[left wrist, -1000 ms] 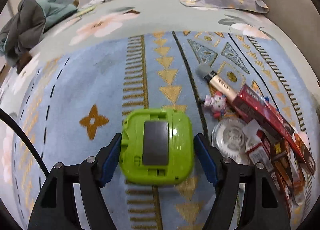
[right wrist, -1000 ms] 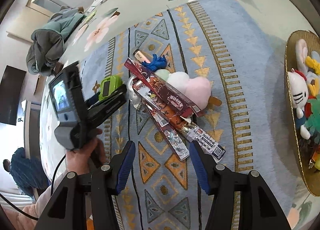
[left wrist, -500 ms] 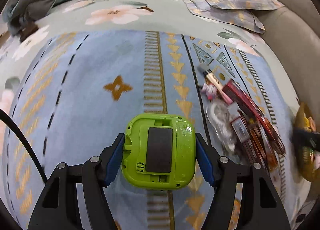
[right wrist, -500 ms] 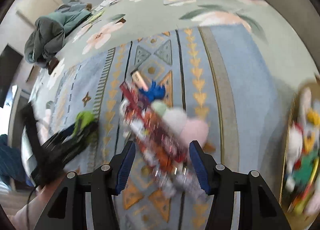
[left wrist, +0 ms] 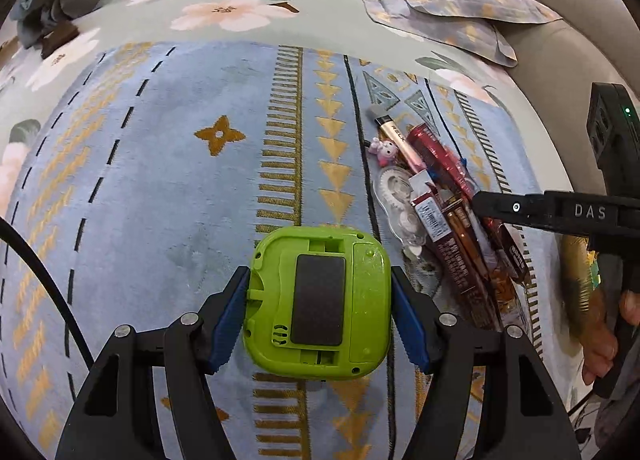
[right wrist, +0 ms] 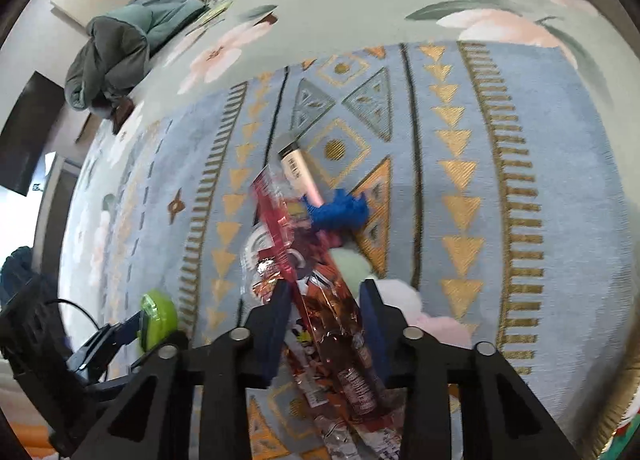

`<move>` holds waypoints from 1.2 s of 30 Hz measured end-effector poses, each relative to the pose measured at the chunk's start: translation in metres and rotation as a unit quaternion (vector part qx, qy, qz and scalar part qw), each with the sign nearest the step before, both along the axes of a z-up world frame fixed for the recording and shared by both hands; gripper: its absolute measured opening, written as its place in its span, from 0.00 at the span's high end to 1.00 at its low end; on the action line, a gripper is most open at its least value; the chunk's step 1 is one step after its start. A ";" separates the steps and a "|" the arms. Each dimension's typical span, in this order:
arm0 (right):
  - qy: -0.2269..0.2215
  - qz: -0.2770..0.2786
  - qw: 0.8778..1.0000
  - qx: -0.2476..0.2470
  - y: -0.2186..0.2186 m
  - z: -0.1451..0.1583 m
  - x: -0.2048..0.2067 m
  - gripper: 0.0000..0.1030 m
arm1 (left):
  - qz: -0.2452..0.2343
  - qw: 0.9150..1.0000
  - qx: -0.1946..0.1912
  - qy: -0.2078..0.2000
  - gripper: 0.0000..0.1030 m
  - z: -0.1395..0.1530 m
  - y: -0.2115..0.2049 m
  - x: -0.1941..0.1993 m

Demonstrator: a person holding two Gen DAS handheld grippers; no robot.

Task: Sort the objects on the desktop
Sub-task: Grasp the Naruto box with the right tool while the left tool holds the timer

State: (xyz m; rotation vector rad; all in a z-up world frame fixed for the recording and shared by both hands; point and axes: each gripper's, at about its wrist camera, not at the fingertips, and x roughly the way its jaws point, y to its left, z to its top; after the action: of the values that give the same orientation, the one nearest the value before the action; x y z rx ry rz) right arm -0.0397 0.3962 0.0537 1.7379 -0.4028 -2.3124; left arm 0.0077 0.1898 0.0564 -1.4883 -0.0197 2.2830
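Left wrist view: the left gripper (left wrist: 319, 310) holds a lime-green square plastic gadget (left wrist: 318, 302) above the blue patterned rug (left wrist: 168, 180). The right gripper (right wrist: 325, 310) has just been closing; its fingers (right wrist: 276, 324) straddle a long red foil snack packet (right wrist: 320, 296) on the rug's pile.

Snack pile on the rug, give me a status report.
Left gripper clamped on green gadget. Right gripper closing around red snack wrapper. Other wrappers underneath, blue toy beside.

Snack wrappers (right wrist: 332, 324) ran under the right gripper (right wrist: 324, 320), lower ends hidden. Basket (left wrist: 576, 280) mostly blocked by that gripper. Wrapper print unreadable.
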 end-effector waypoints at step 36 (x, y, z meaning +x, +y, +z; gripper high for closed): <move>-0.048 -0.015 0.995 -0.092 0.028 -0.033 0.052 0.71 | -0.003 1.000 0.001 0.007 0.37 0.034 0.042 0.063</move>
State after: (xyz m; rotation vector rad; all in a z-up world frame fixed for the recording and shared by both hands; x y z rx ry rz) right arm 0.0120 0.4241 0.0211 1.7678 -0.6408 -2.1403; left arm 0.0711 0.2314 0.0909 -1.4699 -0.0135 2.2869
